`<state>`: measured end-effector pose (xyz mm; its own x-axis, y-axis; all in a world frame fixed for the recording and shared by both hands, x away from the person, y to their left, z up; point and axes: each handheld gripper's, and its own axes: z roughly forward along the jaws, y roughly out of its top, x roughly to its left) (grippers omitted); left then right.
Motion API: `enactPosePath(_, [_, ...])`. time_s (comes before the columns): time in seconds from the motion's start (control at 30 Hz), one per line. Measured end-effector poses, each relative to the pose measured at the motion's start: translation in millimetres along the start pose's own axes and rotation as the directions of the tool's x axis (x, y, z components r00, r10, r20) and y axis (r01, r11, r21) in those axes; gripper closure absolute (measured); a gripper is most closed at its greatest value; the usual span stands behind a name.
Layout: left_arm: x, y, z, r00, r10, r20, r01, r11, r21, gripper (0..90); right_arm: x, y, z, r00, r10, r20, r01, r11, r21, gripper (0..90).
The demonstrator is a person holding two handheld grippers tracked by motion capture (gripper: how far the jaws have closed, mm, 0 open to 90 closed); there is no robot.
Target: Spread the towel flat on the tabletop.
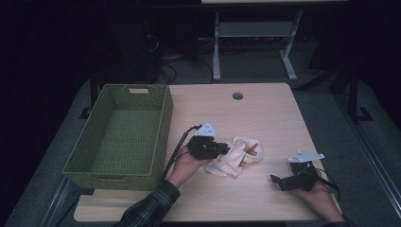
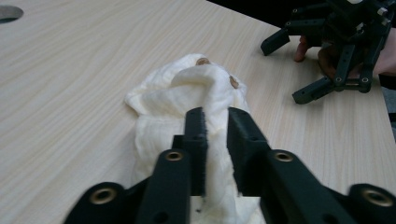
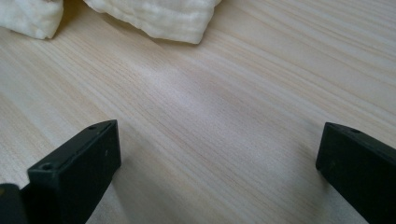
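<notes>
Mid-table, left gripper (image 2: 215, 154) pinching cream cloth (image 2: 187, 93), bare wood beside right gripper (image 3: 219, 172)

Pale wood-grain table (image 1: 265, 113), smooth and matt. Cream cloth (image 2: 187, 98), soft, crinkled weave. Green woven basket (image 1: 163, 127), rough, at the table's left edge. Gripper jaws are matt black plastic.

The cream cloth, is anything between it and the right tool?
Nothing visible. Only bare wooden table lies between the right tool, jaws wide open, and the cream cloth, which the left tool pinches.
</notes>
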<state>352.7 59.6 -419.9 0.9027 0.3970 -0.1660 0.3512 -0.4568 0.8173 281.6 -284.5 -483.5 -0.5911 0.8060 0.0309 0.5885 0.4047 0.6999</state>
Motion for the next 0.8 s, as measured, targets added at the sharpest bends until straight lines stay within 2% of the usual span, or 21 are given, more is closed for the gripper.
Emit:
enactPosePath(0.13, [-1.2, -4.9, 7.1, 0.9999, -0.001, 0.013, 0.001, 0.9996, 0.03, 69.7, 0.0, 0.0, 0.0, 1.0, 0.0, 0.0, 0.0, 1.0, 0.0, 0.0])
enactPosePath(0.2, [-1.1, -6.4, 9.7, 0.9999, -0.001, 0.014, 0.0, 0.9989, 0.048, 69.6, 0.0, 0.0, 0.0, 1.0, 0.0, 0.0, 0.0, 1.0, 0.0, 0.0])
enactPosePath(0.3, [0.5, -9.1, 12.9, 0.9999, 0.003, 0.016, -0.004, 0.9976, 0.069, 84.4, -0.1, 0.0, 0.1, 1.0, -0.002, 0.0, 0.002, 1.0, 0.0, 0.0])
enactPosePath(0.37, [1.9, -9.1, 12.4, 0.9998, -0.007, 0.019, 0.005, 0.9977, 0.068, 88.7, 0.0, 0.0, 0.0, 1.0, 0.0, 0.0, 0.0, 1.0, 0.0, 0.0])
enactPosePath(0.43, [1.8, -8.4, 11.7, 0.9997, -0.011, 0.02, 0.01, 0.998, 0.063, 89.2, 0.0, 0.0, 0.0, 1.0, 0.0, 0.0, 0.0, 1.0, 0.0, 0.0])
enactPosePath(0.53, [1.2, -1.4, 2.8, 0.9999, -0.012, 0.006, 0.011, 0.9998, 0.019, 89.5, 0.0, 0.0, 0.0, 1.0, 0.0, 0.0, 0.0, 1.0, 0.0, 0.0])
enactPosePath(0.8, [4.9, 15.3, -12.4, 0.9994, -0.006, -0.033, 0.004, 0.9991, -0.041, 89.6, -0.1, 0.0, 0.1, 1.0, -0.001, 0.0, 0.001, 1.0, -0.001, 0.0])
